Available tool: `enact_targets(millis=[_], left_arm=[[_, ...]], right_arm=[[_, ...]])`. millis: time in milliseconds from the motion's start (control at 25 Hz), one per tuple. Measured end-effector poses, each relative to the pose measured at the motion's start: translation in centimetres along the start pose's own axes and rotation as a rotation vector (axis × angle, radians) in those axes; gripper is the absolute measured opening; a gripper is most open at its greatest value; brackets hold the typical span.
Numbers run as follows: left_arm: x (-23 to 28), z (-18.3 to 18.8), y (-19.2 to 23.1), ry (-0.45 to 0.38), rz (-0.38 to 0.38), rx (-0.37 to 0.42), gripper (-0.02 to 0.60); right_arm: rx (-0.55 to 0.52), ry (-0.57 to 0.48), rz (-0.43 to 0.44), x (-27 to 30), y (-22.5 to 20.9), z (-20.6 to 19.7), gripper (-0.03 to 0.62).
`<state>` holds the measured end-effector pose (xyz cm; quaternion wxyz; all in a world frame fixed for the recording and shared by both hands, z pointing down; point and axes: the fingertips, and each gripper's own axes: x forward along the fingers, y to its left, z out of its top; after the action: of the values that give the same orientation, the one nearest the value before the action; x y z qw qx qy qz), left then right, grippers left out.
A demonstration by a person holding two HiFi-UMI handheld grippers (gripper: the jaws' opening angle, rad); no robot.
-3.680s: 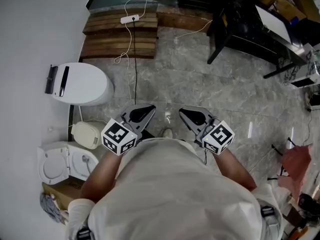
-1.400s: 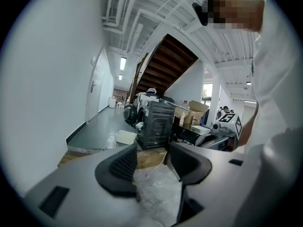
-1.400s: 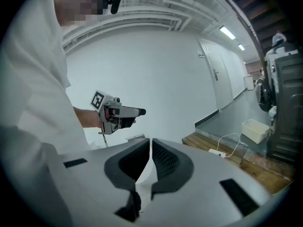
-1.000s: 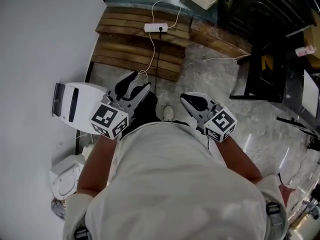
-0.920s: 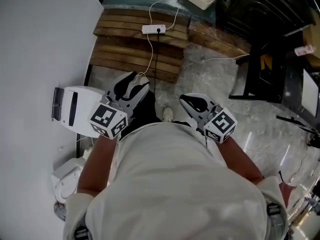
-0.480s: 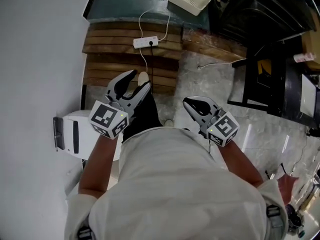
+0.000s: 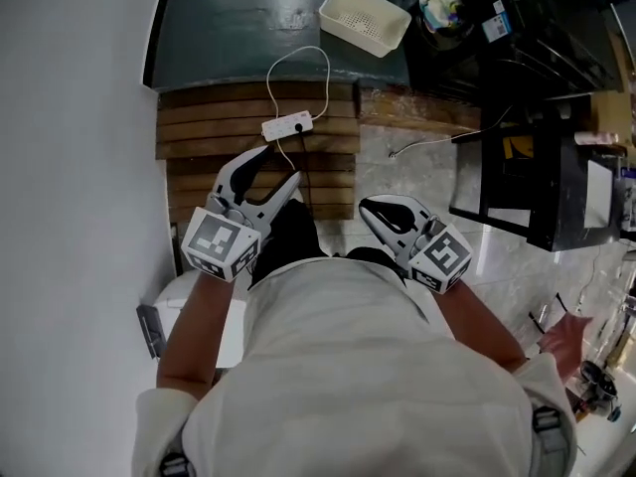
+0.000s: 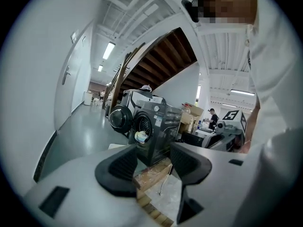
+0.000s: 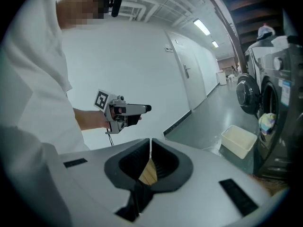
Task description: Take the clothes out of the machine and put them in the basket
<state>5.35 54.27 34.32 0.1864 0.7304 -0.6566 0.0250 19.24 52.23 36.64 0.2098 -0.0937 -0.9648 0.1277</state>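
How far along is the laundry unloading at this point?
Nothing done yet: the basket sits empty on the floor. In hand: nothing; left gripper open, right gripper shut, both empty. Left to do: all clothes remain inside the open machine.

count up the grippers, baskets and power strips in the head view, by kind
grippers: 2, the left gripper and the right gripper
basket: 1
power strip: 1
total: 4
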Motion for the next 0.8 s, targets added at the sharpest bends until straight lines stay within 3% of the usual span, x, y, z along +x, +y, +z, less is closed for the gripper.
enact_targets(millis=[120, 360, 800], left_arm=[[1.1, 3.5, 3.5, 0.006, -0.037, 0.030, 0.213], [3.4, 8.2, 6.7, 0.012, -0.094, 0.046, 0.213], [14.9, 11.6, 11.2, 0.087, -0.187, 0.068, 0.216]], right_arm=[[-0.007, -0.014, -0.027, 1.9, -0.9, 4.4, 0.014], [0.005, -0.006, -0.075, 2.9, -2.4, 8.4, 0.014], [0.096, -0.038, -0.126, 5.6, -12.8, 10.9, 0.014]])
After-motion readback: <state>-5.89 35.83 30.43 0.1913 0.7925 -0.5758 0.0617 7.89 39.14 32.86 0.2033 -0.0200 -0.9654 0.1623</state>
